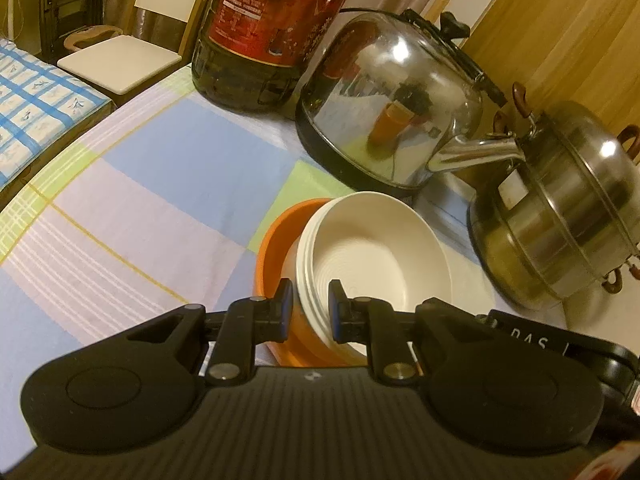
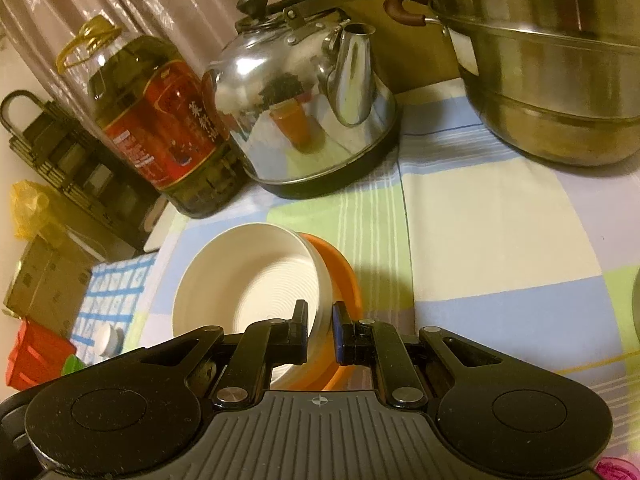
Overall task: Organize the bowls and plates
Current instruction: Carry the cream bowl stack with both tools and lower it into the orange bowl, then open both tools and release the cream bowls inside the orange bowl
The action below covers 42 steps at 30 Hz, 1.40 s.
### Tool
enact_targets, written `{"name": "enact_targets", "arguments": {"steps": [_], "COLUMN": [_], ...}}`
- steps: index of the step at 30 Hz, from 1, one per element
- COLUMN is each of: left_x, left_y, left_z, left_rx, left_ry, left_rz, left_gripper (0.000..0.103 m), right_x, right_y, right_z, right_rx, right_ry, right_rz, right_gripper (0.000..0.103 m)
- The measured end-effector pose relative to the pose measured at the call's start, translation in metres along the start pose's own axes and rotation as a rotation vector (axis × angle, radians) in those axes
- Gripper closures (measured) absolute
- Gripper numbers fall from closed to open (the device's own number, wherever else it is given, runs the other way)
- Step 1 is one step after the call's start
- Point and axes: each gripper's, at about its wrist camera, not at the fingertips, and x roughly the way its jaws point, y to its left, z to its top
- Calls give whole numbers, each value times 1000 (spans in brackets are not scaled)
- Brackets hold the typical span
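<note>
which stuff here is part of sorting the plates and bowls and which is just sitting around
Part of the job:
- white bowls, stacked
- orange bowl under them
- left tongs, shut on the white bowls' rim
- right tongs, shut on the same rim

Just lying about:
- kettle
- oil bottle
- steel pot
- checked tablecloth

white ribbed bowls [image 1: 372, 248] stacked, tilted, nested inside orange bowl [image 1: 276, 236]
</note>
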Motion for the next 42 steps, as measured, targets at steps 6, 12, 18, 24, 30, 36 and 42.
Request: {"name": "enact_targets", "arguments": {"steps": [6, 12, 18, 24, 30, 36, 42], "left_x": [5, 6, 5, 5, 5, -2, -3], "left_y": [-1, -2, -1, 0, 1, 1, 2], "left_z": [-1, 0, 0, 0, 1, 4, 5], "left_rx": [21, 30, 32, 26, 18, 14, 6], "left_ry": [12, 13, 10, 6, 4, -35, -45], "left_rz": [22, 24, 23, 21, 16, 19, 18], "left_gripper": [87, 87, 87, 87, 85, 80, 80], "right_x": [5, 6, 7, 7, 7, 5, 2], "right_y": [-1, 0, 1, -1, -2, -2, -3], "right_z": [-2, -3, -3, -3, -4, -3, -2], "right_rx": [-22, -32, -34, -33, -26, -28, -18], "right_ry": [15, 17, 15, 13, 7, -10, -23], "right_rz": [-12, -10, -8, 0, 10, 20, 29], "right_gripper": [90, 90, 90, 90, 87, 80, 78]}}
